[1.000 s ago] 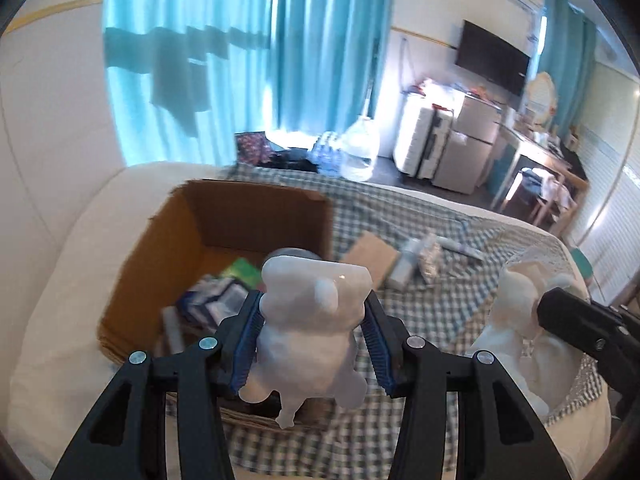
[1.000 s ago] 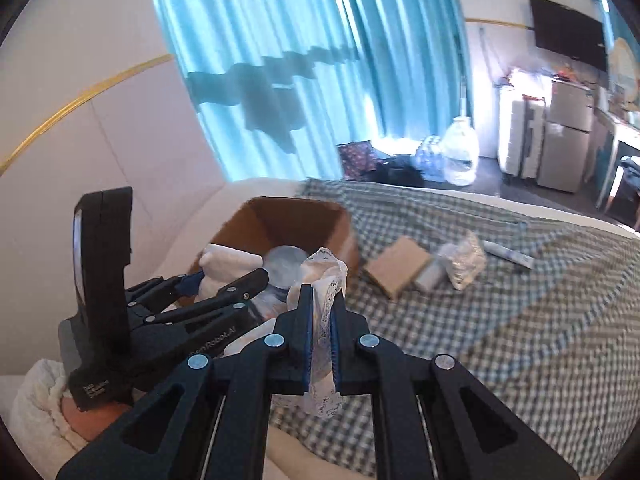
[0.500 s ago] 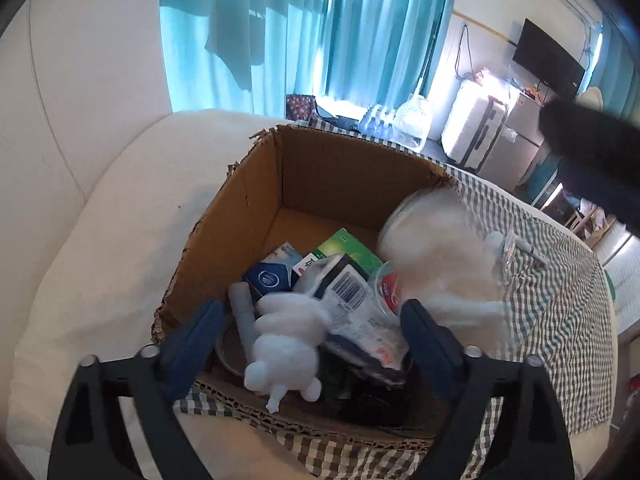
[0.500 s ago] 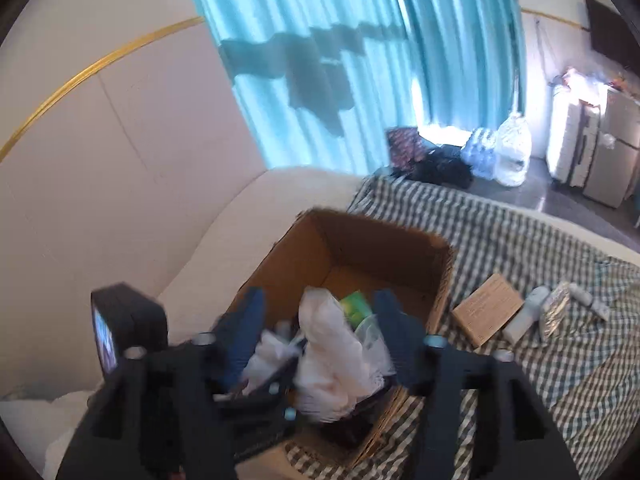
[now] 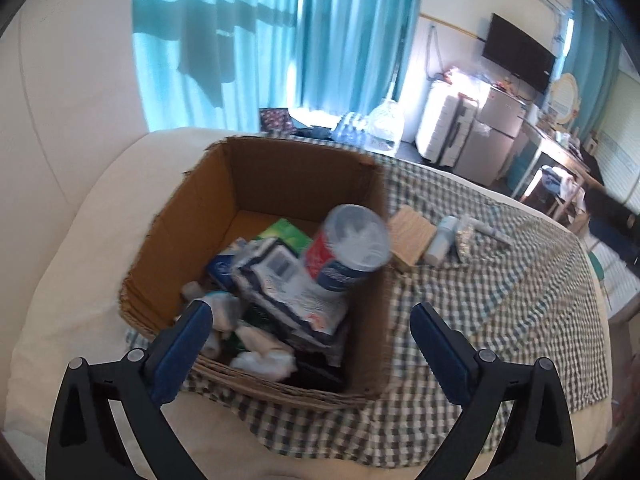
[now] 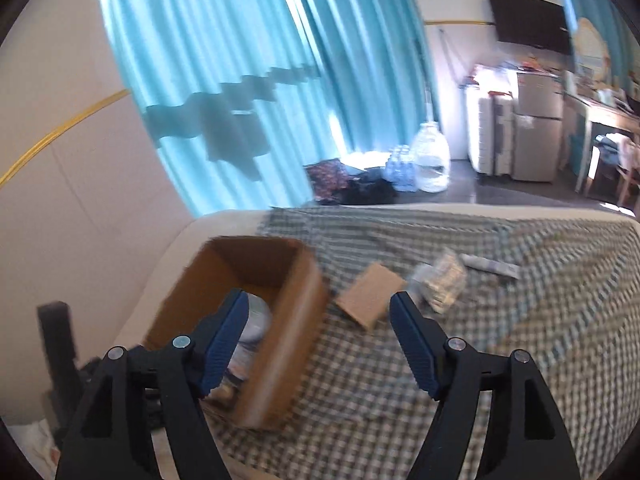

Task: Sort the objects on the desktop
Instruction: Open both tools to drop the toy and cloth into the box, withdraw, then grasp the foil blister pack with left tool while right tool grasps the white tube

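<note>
A box (image 5: 256,184) sits on the cloth (image 5: 500,300) before me, a can (image 5: 348,248) in it. A pad (image 5: 410,234) and a bottle (image 5: 440,240) lie right of it.

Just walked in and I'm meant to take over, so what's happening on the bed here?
A person is sorting loose items into a cardboard box on the checked cloth. The left tongs hang over the box and the right tongs beside it, both opening with nothing between them. The box already holds a can and packets. A small brown box and a tube lie outside.
</note>
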Available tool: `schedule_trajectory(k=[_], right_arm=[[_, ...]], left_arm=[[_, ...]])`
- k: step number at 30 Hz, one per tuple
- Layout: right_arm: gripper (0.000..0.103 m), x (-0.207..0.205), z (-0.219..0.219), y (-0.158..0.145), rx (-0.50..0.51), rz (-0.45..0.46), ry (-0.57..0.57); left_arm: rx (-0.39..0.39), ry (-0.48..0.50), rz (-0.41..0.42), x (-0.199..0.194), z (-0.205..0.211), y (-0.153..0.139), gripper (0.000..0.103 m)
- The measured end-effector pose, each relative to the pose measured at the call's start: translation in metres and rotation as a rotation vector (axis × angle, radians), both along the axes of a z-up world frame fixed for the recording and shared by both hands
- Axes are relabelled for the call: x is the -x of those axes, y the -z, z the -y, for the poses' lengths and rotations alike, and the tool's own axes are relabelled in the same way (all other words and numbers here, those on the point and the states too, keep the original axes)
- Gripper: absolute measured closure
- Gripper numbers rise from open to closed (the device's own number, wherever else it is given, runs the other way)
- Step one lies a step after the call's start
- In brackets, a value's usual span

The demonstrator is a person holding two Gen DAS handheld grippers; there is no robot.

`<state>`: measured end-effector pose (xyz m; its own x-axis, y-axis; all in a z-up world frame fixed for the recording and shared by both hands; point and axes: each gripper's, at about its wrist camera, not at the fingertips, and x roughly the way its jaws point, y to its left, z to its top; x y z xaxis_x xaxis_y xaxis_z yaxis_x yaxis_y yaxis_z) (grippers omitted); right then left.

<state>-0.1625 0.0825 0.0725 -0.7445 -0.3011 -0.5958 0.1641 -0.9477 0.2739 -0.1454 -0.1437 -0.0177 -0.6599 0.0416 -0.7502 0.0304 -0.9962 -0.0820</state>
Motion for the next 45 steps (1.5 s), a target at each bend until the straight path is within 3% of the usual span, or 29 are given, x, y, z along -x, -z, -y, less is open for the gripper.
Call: schedule_trajectory(k=[6, 14, 18, 25, 30, 33, 38, 39, 40, 41, 42, 45], right_arm=[[0.029, -0.031, -0.084, 0.026, -0.023, 0.068, 0.091], [0.029, -0.033, -0.144, 0.036, -0.106, 0.092, 0.081], [0.029, -0.002, -0.16, 0.045, -0.194, 0.096, 0.064], [0.03, 0.09, -0.172, 0.08, -0.234, 0.107, -0.049], [0.03, 0.177, -0.176, 0.127, -0.265, 0.158, -0.152], [0.037, 0.218, -0.173, 0.153, -0.314, 0.196, -0.202], [0.044, 0.27, -0.17, 0.197, -0.294, 0.311, -0.255], [0.051, 0.273, -0.168, 0.209, -0.3, 0.346, -0.263], [0.068, 0.275, -0.168, 0.217, -0.303, 0.37, -0.265], [0.073, 0.273, -0.171, 0.224, -0.284, 0.385, -0.25], [0.085, 0.266, -0.175, 0.225, -0.277, 0.367, -0.217], [0.09, 0.228, -0.192, 0.215, -0.269, 0.298, -0.082]], left_arm=[[0.02, 0.084, -0.006, -0.001, -0.059, -0.002, 0.0], [0.052, 0.139, 0.019, 0.023, -0.134, 0.028, 0.0], [0.1, 0.149, 0.036, 0.05, -0.166, 0.055, 0.0], [-0.004, 0.144, 0.092, 0.126, -0.197, 0.109, 0.0], [-0.047, 0.129, 0.143, 0.187, -0.219, 0.146, 0.0], [-0.059, 0.106, 0.185, 0.216, -0.228, 0.164, 0.0], [-0.009, 0.065, 0.152, 0.234, -0.237, 0.172, 0.0], [-0.009, 0.072, 0.142, 0.235, -0.239, 0.171, 0.0], [0.02, 0.087, 0.144, 0.235, -0.242, 0.172, 0.0], [0.047, 0.104, 0.136, 0.233, -0.246, 0.173, 0.0], [0.057, 0.122, 0.128, 0.231, -0.247, 0.174, 0.0], [0.007, 0.133, 0.136, 0.228, -0.242, 0.171, 0.0]])
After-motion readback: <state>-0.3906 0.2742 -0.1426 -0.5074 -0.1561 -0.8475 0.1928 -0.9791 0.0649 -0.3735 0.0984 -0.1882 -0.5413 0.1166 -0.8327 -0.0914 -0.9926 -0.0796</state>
